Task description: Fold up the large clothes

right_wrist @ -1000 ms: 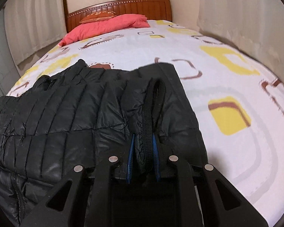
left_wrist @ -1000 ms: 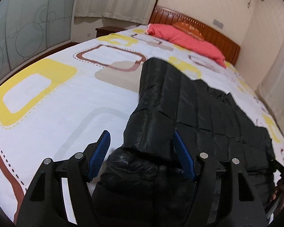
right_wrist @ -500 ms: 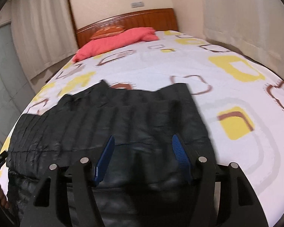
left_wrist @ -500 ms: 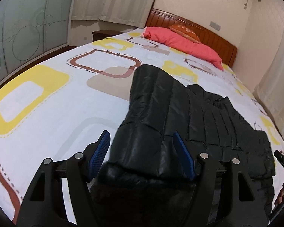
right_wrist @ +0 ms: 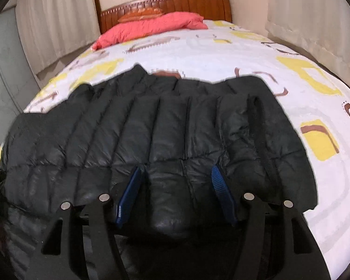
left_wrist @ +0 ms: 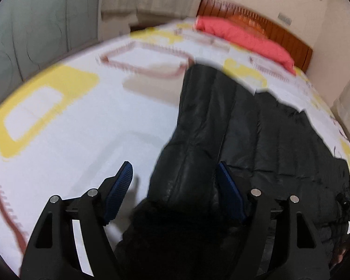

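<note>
A black jacket (right_wrist: 151, 140) lies partly folded on a bed (right_wrist: 221, 53). The left gripper (left_wrist: 175, 182) is opening, the right gripper (right_wrist: 175, 182) stands open; neither holds anything. More folds likely remain.

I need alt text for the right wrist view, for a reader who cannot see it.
A black quilted jacket lies spread across a bed with a white sheet printed in yellow and brown shapes. The right tongs stand open just above its near edge. A red blanket lies by the wooden headboard.

Soft, even indoor light; left wrist view motion-blurred, right sharper, both fisheye-bent with dark corners.
</note>
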`<action>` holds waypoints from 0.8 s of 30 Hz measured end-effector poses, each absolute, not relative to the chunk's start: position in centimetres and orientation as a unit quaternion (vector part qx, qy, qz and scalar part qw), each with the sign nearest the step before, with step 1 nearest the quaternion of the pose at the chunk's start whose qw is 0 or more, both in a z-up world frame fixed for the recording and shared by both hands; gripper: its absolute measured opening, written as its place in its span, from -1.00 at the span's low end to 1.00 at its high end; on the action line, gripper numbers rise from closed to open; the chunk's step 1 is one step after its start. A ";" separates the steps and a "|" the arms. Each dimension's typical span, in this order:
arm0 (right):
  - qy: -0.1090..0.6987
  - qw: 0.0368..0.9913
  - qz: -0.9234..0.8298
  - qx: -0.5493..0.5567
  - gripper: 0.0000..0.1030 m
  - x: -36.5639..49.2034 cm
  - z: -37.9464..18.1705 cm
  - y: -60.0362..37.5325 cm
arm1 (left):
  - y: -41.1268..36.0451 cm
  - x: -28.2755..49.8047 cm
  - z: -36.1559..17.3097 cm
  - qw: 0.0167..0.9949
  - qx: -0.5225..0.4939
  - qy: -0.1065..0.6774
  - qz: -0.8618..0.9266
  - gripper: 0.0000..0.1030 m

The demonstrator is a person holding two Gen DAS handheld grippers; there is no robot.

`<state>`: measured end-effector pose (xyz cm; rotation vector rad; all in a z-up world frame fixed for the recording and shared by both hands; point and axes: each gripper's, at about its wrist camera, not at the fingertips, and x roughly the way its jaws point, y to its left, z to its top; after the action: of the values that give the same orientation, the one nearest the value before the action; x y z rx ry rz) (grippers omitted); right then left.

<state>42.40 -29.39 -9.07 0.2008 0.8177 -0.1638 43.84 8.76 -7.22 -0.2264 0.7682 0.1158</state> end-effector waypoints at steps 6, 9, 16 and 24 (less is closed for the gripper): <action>0.388 0.914 -0.080 0.087 0.21 44.7 -8.8 -28.2 | 6.9 45.7 -6.2 0.932 -0.089 0.350 0.030 0.44; 0.422 0.899 -0.079 0.086 0.27 46.5 -11.1 -28.2 | 6.2 48.7 -10.2 0.901 -0.052 0.430 0.031 0.48; 0.392 0.911 -0.066 0.106 0.26 46.2 -8.0 -27.9 | 7.4 46.6 -5.6 0.926 -0.098 0.364 0.034 0.45; 0.395 0.912 -0.059 0.091 0.26 50.0 -8.8 -25.0 | 3.0 51.5 -6.8 0.922 -0.106 0.372 -0.002 0.48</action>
<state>50.01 -24.96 -8.75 0.1871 0.8150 -0.1209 51.51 3.04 -6.81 -0.2167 0.7647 -0.0043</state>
